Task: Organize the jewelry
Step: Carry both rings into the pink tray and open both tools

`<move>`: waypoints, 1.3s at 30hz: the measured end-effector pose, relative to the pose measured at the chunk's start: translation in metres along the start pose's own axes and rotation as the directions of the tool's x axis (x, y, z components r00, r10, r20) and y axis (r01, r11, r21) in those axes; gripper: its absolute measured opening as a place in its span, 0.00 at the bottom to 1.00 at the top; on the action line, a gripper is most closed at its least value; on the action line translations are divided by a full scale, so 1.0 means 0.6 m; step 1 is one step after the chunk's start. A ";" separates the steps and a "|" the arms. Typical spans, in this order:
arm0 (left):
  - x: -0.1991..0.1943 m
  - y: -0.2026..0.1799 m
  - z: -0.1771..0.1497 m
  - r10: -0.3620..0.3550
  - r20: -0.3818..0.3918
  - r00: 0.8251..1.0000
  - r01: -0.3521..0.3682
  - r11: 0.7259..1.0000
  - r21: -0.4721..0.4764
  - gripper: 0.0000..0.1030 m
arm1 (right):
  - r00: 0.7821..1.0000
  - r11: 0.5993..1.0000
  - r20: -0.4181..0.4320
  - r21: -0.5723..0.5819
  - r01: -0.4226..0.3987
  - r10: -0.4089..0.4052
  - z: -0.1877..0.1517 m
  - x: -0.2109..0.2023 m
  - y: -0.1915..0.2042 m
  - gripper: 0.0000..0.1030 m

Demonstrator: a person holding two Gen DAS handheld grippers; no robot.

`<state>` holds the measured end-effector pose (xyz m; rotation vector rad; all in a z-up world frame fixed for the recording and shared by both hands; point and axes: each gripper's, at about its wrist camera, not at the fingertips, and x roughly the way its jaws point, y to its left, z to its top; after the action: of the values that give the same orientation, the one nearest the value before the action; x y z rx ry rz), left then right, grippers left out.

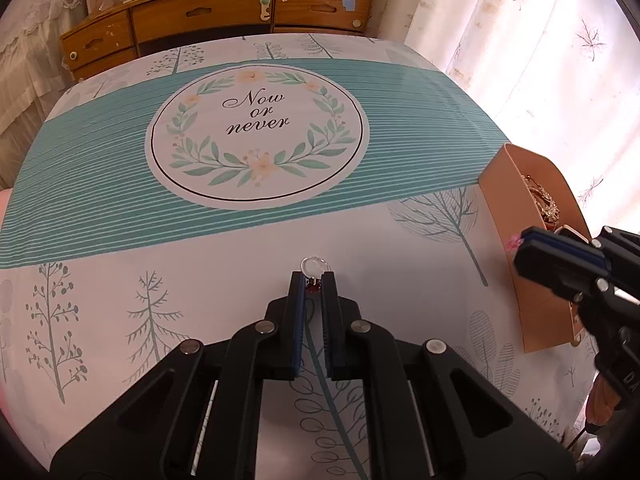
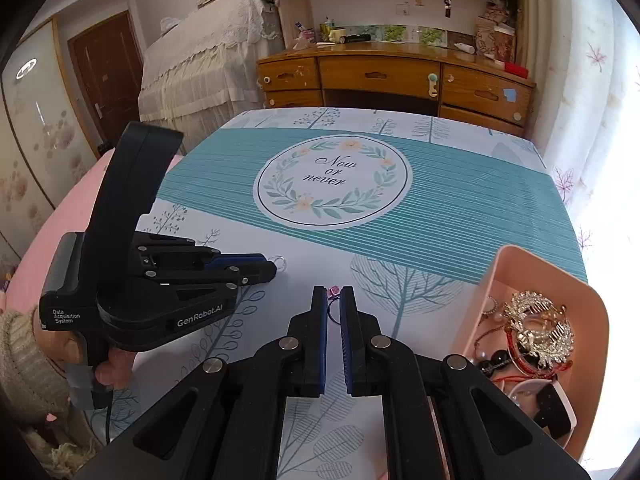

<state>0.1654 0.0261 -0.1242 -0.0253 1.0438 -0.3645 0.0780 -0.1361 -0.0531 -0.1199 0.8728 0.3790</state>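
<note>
My left gripper (image 1: 314, 286) is shut on a silver ring with a red stone (image 1: 315, 270), held just above the tablecloth; its band also shows in the right wrist view (image 2: 279, 261). My right gripper (image 2: 333, 294) is shut on a ring with a pink stone (image 2: 333, 292), its band hanging between the fingers. The pink stone (image 1: 513, 243) shows at the right gripper's tip (image 1: 520, 246) beside the box. A pink jewelry box (image 2: 496, 276) at the right holds a sparkly hair comb (image 2: 538, 330), bracelets and beads.
The table carries a teal and white cloth with a "Now or never" wreath (image 2: 332, 178). A wooden dresser (image 2: 394, 78) stands beyond the far edge. Curtains hang at the right. The box also shows at the right of the left wrist view (image 1: 508, 208).
</note>
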 end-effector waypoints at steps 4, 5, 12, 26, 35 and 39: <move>-0.010 0.001 0.001 0.016 0.000 1.000 -0.016 0.999 -0.028 0.05 | 0.999 0.999 0.036 0.038 0.011 -0.012 -0.005 -0.030 -0.019 0.06; -0.017 -0.003 0.002 0.017 0.004 1.000 -0.017 0.999 -0.029 0.05 | 0.999 0.999 0.045 0.048 0.013 -0.016 -0.005 -0.037 -0.023 0.06; -0.100 -0.075 0.025 -0.029 0.095 0.995 0.027 0.999 0.030 0.05 | 0.986 0.988 0.151 0.141 0.055 -0.076 -0.018 -0.145 -0.083 0.06; -0.134 -0.299 0.043 -0.187 0.096 0.978 0.162 0.961 0.223 0.05 | 0.977 0.958 0.161 0.271 0.094 -0.141 -0.119 -0.268 -0.181 0.06; -0.099 -0.357 0.007 -0.146 0.036 0.989 0.130 0.950 0.283 0.05 | 0.987 0.956 0.116 0.284 0.075 -0.112 -0.169 -0.237 -0.174 0.06; -0.098 -0.358 0.000 -0.135 0.035 0.990 0.119 0.949 0.293 0.05 | 0.989 0.958 0.102 0.275 0.076 -0.108 -0.175 -0.222 -0.167 0.06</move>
<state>0.0782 -0.1578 -0.0335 0.1607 0.9282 -0.6292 -0.0381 -0.2925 -0.0236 0.1134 0.7928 0.1746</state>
